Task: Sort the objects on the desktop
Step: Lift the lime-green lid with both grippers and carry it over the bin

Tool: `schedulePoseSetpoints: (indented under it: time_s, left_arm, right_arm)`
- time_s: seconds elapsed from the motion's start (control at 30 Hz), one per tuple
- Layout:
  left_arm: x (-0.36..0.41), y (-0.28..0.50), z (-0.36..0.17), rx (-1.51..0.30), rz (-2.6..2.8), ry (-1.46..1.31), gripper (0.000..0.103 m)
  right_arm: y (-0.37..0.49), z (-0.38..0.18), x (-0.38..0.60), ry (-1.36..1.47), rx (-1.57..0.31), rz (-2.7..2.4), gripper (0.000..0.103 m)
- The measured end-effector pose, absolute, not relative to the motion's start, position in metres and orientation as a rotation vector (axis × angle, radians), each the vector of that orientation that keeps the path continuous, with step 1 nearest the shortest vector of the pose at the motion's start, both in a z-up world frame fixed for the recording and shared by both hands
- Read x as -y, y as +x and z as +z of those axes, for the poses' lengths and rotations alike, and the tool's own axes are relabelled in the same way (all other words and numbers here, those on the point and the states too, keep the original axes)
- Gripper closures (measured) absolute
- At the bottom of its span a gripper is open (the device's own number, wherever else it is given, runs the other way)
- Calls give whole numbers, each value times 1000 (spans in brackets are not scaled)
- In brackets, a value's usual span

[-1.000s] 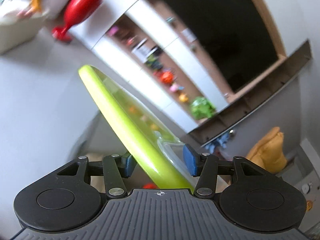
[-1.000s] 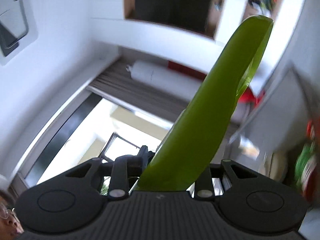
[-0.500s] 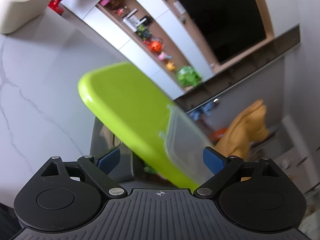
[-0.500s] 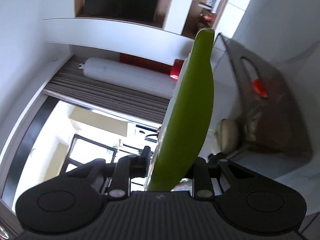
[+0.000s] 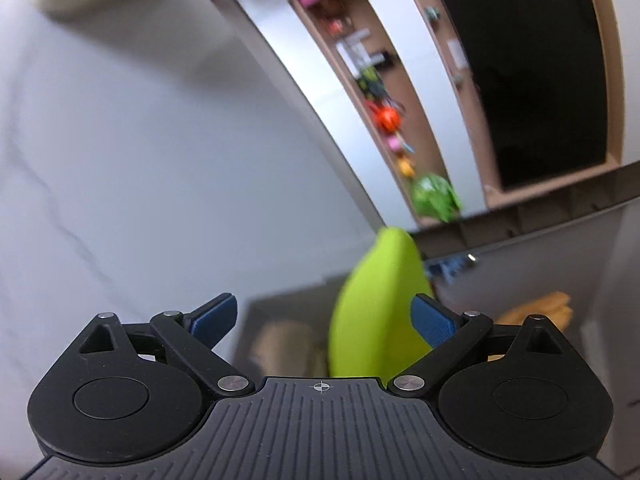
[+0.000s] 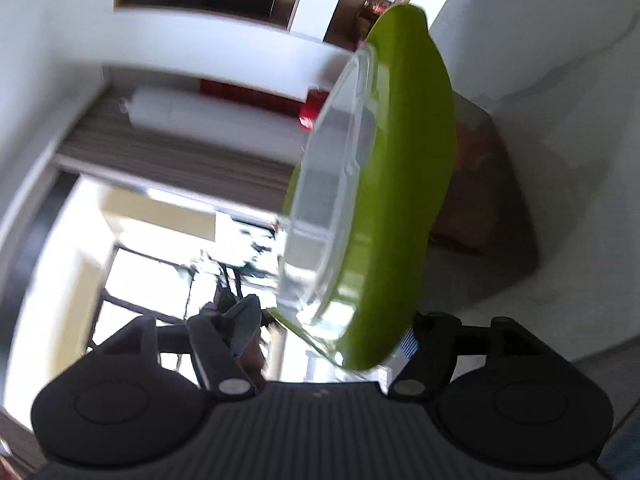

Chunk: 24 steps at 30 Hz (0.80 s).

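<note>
One green-lidded container (image 6: 396, 184) is the item: lime lid, clear tub body (image 6: 328, 200), tilted steeply on edge. Right wrist view: it sits between my right hand-held gripper (image 6: 332, 324) fingers, running from 6 o'clock up to 1 o'clock. Right jaws are opening; the left finger (image 6: 244, 320) stands clear of the tub, contact on the right side I can't tell, so no firm grip shows. Left wrist view: the same lime lid (image 5: 380, 304) shows at 5 o'clock, blurred, just beside the right blue pad (image 5: 434, 318) of my left hand-held gripper (image 5: 324, 316). Left jaws are spread wide and opening, holding nothing; the left blue pad (image 5: 212, 316) is well apart from the lid. Grey open bin (image 5: 280, 320) lies right behind the lid, low in frame. White marble bench (image 5: 140, 160) fills 9 to 12 o'clock. Shelf with toys (image 5: 384, 120) at 1 o'clock.
</note>
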<state>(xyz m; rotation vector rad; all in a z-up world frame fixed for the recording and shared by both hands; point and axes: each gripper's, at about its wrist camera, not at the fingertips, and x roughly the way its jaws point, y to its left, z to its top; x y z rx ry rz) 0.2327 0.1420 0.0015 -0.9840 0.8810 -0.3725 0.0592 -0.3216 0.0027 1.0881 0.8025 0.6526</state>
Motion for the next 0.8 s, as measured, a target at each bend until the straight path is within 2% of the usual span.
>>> schedulePoseSetpoints:
  time_s: [0.2, 0.5, 0.57, 0.63, 0.67, 0.8]
  left_arm:
    - [-110, 239, 8, -897, -497, -909, 4]
    - [-92, 213, 30, -903, -508, -795, 4]
    - [-88, 206, 32, -893, -497, -795, 4]
    - [-85, 197, 34, -866, -490, -809, 5]
    - [-83, 196, 34, -859, -462, -800, 7]
    - [-88, 189, 31, -846, -377, -791, 30]
  right_arm:
    - [32, 0, 355, 1017, -820, 536, 30]
    - [50, -10, 388, 1045, -644, 324, 26]
    - [59, -11, 384, 1030, -633, 331, 30]
    - [74, -9, 376, 1016, -634, 352, 41]
    - [80, -6, 372, 1010, -636, 359, 47]
    - [88, 1, 374, 991, -647, 335, 48]
